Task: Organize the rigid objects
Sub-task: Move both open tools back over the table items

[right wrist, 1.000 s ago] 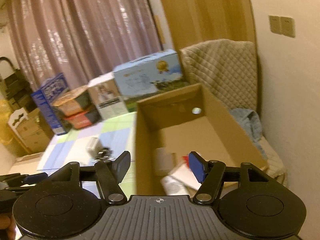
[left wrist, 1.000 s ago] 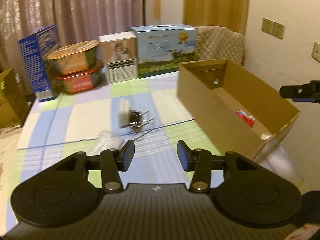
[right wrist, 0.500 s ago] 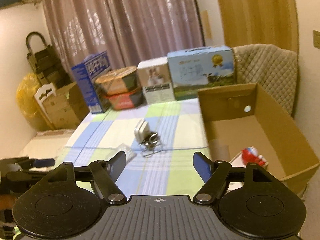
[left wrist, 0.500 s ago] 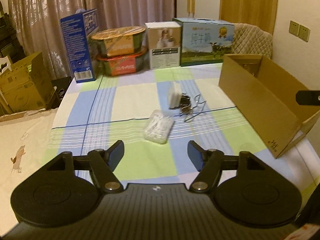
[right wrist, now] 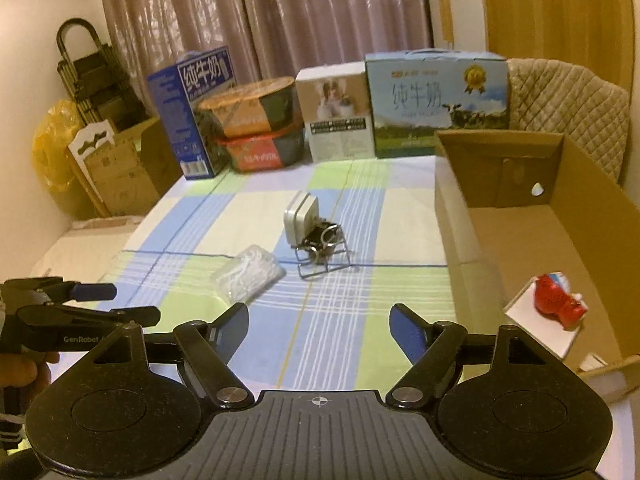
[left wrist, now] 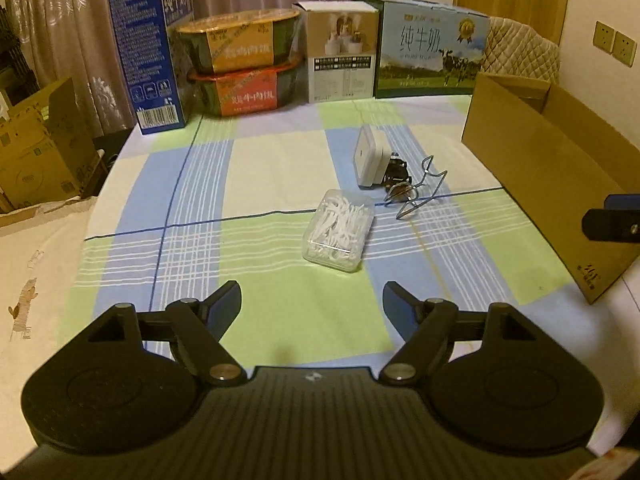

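Left tool [left wrist: 312, 300] released, jaws just widened, nothing between the blue pads, hovering over the checked cloth of the counter [left wrist: 280, 316]. Just ahead and slightly right of it, a clear box of white floss picks [left wrist: 338, 230] lying flat on the cloth. Beyond that box, a small white case [left wrist: 367, 156] standing on edge, with a dark bundle of clips [left wrist: 396, 170] touching its right side and a bent wire rack [left wrist: 418, 192] just in front of the bundle. Far right of the left tool, an open cardboard box [left wrist: 540, 184], its long wall facing the tool.

Right tool [right wrist: 318, 320] likewise released, jaws just widened, empty between the pads, over the same cloth. Ahead and to its left, the floss box; straight ahead and farther, the white case, clips and wire rack clustered together. To its right, the cardboard box seen from above its open top, holding a red and white toy [right wrist: 560, 300] lying on a flat white item [right wrist: 532, 328] near the closest corner. At the left edge of the right wrist view, the other tool held in a hand [right wrist: 24, 372].

Along the far edge of the counter, a blue milk carton [left wrist: 150, 52], two stacked noodle bowls [left wrist: 244, 64], a white carton [left wrist: 342, 52] and a pale blue milk case [left wrist: 430, 48]. Behind these, curtains.
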Tool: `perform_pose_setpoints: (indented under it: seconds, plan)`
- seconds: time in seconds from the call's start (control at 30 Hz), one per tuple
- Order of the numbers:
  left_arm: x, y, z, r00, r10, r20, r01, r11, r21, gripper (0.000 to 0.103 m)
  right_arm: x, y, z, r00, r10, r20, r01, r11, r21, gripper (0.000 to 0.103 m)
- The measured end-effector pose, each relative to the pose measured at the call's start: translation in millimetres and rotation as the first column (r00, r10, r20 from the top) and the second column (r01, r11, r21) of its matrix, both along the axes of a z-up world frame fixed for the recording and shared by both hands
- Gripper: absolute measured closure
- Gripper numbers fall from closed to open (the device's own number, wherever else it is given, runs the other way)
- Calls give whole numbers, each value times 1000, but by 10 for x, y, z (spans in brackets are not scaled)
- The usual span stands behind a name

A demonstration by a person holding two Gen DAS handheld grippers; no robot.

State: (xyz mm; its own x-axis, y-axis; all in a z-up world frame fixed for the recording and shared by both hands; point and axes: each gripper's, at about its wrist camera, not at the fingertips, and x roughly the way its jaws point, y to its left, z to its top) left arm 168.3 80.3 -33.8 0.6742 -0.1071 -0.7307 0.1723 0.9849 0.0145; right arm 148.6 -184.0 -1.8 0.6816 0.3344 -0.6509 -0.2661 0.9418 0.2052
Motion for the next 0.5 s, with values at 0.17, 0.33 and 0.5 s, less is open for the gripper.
perform_pose_setpoints:
  seconds: [0.17,0.33,0.5]
  plan:
    - [189,-12,-164,1000,-25,-6,25,1000,3,25,180,91,-203,1000,16,-3,-16,1000,-27,28]
    - [414,-54,-360,997,-73,2,73,997,14,24,398,171,-469,999,40,-1,-40,997,-71,28]
    - [678,-140,-573,993,-118,1,118,993,20,24,634,214,-687,999,50,-11,-50,994,-93,28]
